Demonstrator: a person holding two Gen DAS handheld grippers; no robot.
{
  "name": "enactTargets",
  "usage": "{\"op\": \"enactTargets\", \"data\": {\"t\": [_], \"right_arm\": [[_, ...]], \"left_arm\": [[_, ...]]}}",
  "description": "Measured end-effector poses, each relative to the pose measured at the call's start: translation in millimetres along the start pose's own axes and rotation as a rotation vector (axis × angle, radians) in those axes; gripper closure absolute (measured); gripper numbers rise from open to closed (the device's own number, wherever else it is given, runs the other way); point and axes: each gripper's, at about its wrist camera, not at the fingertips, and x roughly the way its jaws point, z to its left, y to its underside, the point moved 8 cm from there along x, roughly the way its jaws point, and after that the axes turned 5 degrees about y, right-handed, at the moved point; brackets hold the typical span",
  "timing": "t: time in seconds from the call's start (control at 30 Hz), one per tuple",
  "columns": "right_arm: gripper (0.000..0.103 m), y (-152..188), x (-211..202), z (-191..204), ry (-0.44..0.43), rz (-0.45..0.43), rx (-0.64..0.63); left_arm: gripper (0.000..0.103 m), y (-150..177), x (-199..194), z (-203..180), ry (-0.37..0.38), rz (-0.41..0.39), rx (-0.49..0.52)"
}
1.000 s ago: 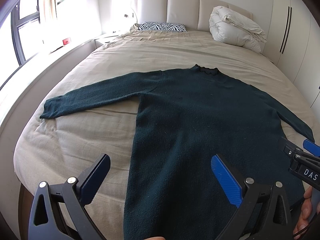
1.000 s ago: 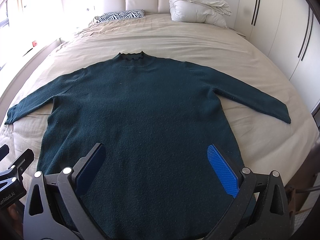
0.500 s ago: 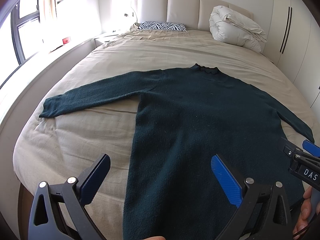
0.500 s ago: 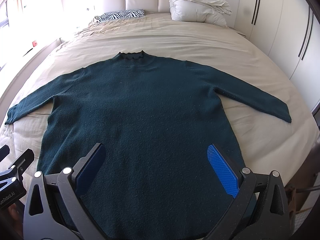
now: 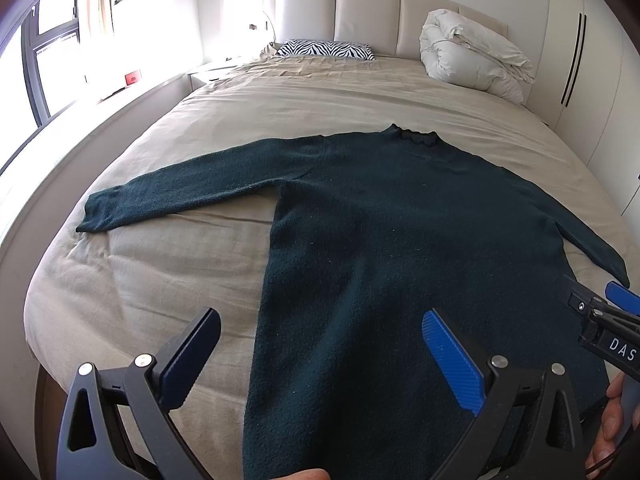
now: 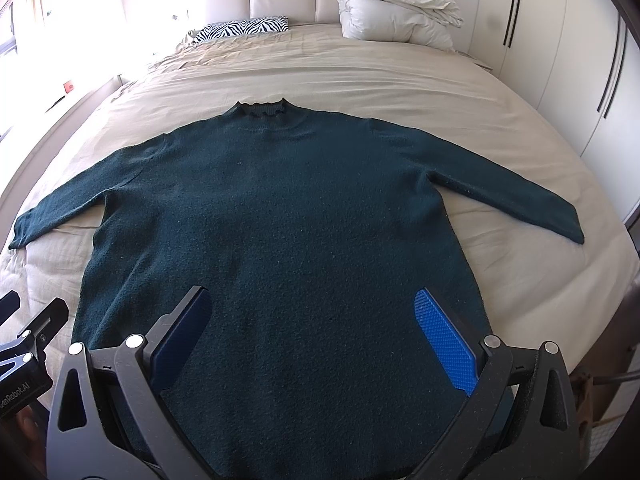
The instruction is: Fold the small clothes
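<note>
Sweater [image 6: 280, 220]: dark green knit, flat on the beige bed [image 6: 400, 80], sleeves spread, hem nearest you | left gripper [image 5: 320, 344]: jaws wide, empty | right gripper [image 6: 312, 324]: jaws wide, empty | advice: pinch one sleeve cuff, fold it straight across the body.

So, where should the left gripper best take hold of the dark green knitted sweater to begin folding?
Probably at the left sleeve's cuff of the dark green knitted sweater, coming from the outer left side: the sleeve lies flat and stretched outward, its end free on the beige bed sheet.
</note>
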Motion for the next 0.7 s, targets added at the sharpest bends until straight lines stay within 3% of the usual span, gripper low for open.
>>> {"op": "enactTargets", "data": {"t": [0.2,0.37,0.57,0.7], "right_arm": [[0.000,-1,8,-6,-0.005,0.011,0.010],[0.000,-7,19,-29,-0.025,0.003,0.065],[0.000,-28,38,-124,-0.047,-0.060,0.264],[0.000,-34,65,-213,-0.011,-0.077,0.436]], "left_arm": [[0.000,-2,7,-3,0.021,0.004,-0.004],[0.000,-8,22,-9,0.092,0.029,-0.045],[0.000,-26,47,-40,0.171,0.034,-0.003],[0.000,-30,72,-68,0.153,0.099,0.054]]}}
